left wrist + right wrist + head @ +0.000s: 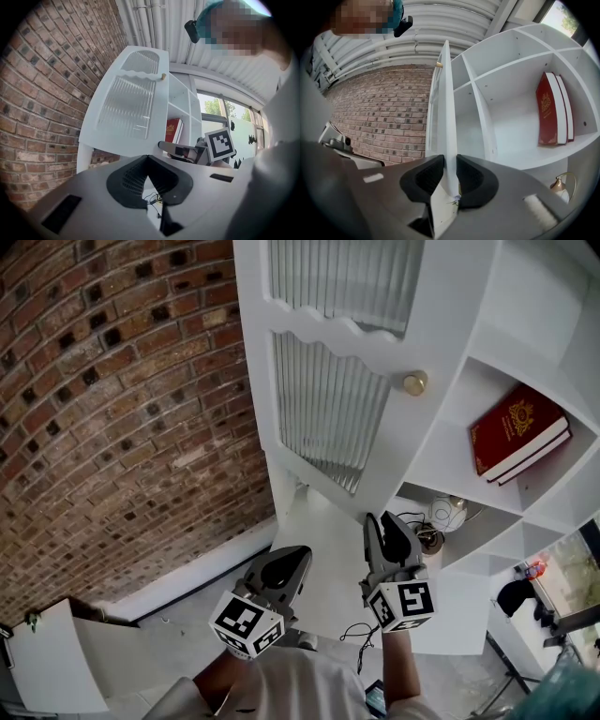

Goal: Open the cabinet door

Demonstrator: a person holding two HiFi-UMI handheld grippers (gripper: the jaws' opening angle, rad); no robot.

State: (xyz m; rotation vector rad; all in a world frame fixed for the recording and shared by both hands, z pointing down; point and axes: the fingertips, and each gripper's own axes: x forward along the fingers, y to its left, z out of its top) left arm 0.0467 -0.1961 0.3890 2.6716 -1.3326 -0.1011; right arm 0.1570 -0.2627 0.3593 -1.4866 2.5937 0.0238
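Note:
The white cabinet door (328, 409), with ribbed glass panels and a brass knob (414, 382), stands swung out from the cabinet. My right gripper (384, 521) reaches up to its lower corner. In the right gripper view the door's thin edge (446, 117) runs straight between the two black pads (426, 178), which press on it from both sides; the right gripper (450, 173) is shut on the door. My left gripper (298, 559) hangs beside it to the left, below the door (126, 108). Its fingertips meet, so the left gripper (147, 161) is shut with nothing in it.
Open white shelves (525, 352) behind the door hold a red book (517, 432) and a brass lamp (448, 514). A brick wall (103, 399) rises close on the left of the door. A white board (56, 662) leans at the lower left. Cables (354, 632) lie on the floor.

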